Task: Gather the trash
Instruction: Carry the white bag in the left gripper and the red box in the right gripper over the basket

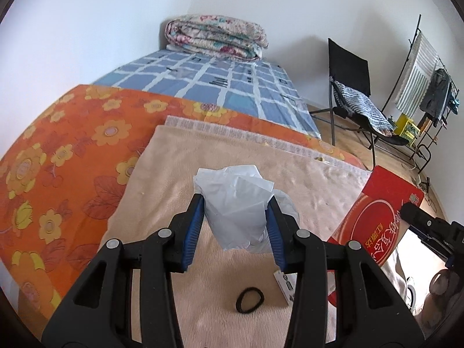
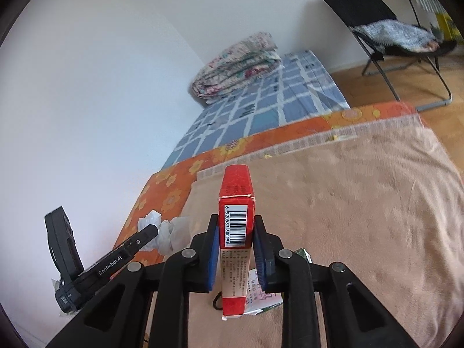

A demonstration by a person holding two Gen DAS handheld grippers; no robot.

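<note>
My left gripper (image 1: 236,198) is shut on a crumpled white plastic bag (image 1: 232,182), held up above the beige blanket (image 1: 162,179). Its blue pads press the bag from both sides. My right gripper (image 2: 236,217) is shut on a flat red box (image 2: 236,185) with a barcode on its end, held on edge above the blanket. In the left wrist view the red box (image 1: 382,203) shows at the right. In the right wrist view the left gripper (image 2: 150,230) and its white bag (image 2: 171,232) show at the lower left.
On the blanket lie a black hair tie (image 1: 249,304), a white label (image 1: 285,284) and green-and-white paper (image 2: 266,298). Beyond are an orange floral sheet (image 1: 58,150), a blue checked sheet (image 1: 220,84) and a folded quilt (image 1: 214,34). A black chair (image 1: 353,87) and drying rack (image 1: 426,66) stand on the wooden floor.
</note>
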